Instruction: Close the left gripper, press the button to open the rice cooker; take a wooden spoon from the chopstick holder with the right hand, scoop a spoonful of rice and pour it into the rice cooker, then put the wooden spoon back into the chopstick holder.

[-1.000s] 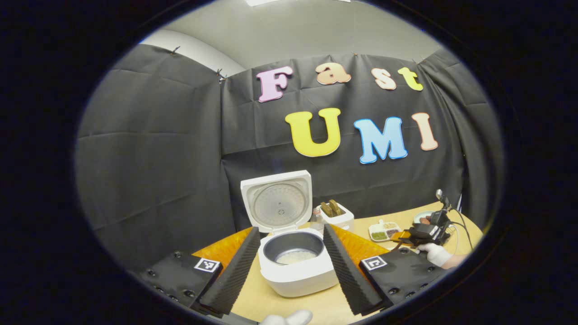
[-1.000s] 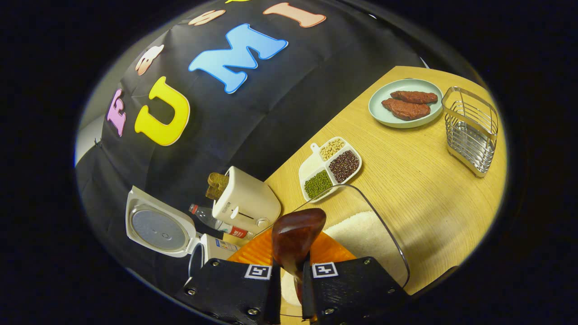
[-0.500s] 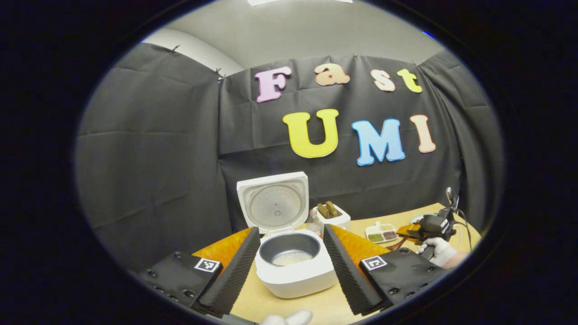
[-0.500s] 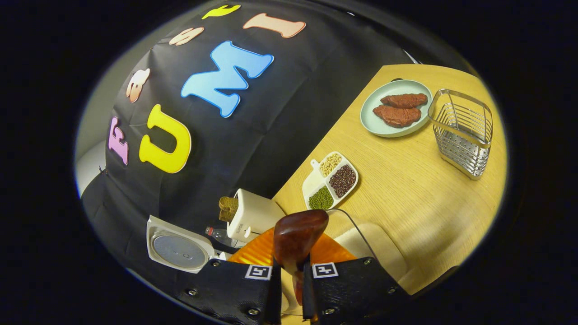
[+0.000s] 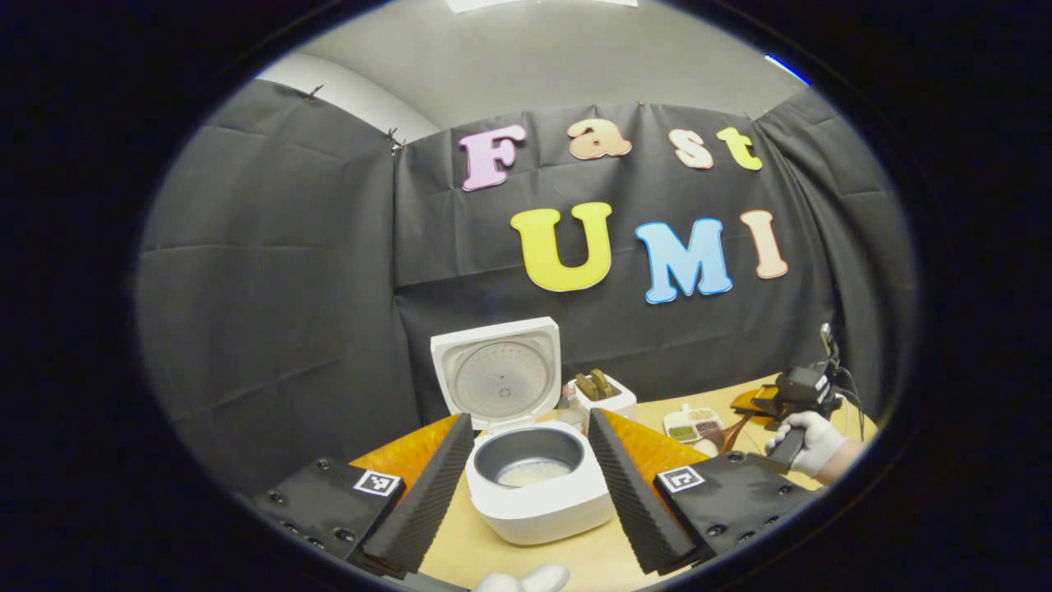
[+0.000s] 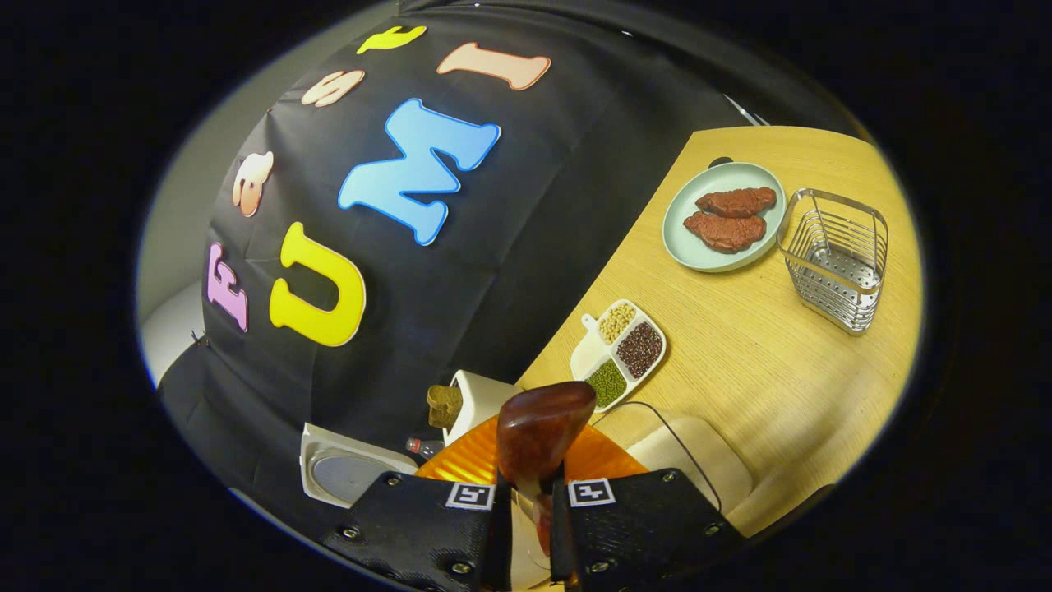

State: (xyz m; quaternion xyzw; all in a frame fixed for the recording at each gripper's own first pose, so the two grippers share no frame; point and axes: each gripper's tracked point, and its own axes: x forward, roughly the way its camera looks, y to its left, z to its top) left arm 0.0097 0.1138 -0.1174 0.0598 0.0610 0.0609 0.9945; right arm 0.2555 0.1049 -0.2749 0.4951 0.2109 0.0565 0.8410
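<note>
The right gripper (image 6: 530, 526) is clamped on the handle of the wooden spoon (image 6: 538, 432), whose bowl rises at about 12 o'clock from the fingertips in the right gripper view; whether the bowl carries rice cannot be told, since only its back is seen. A clear container of rice (image 6: 686, 456) lies just beyond at 2 o'clock. The rice cooker (image 5: 534, 485) stands with its lid (image 5: 497, 374) raised, and rice is seen at the bottom of its pot. The left gripper (image 5: 526, 473) is held apart, its fingers flanking the cooker without touching it.

The opening step is judged done; the step in hand is taken to be either the carrying of a scoop or the return of the spoon. If the bowl is loaded, it must be kept level and brought over the open pot; otherwise the wire chopstick holder (image 6: 838, 259), at 2 o'clock and well apart, beside the plate of meat (image 6: 723, 218), is to be reached.

A label is seen on a bottle (image 6: 423, 448) by the toaster (image 6: 481, 399), but it is too small to be made out, and no brand can be read
</note>
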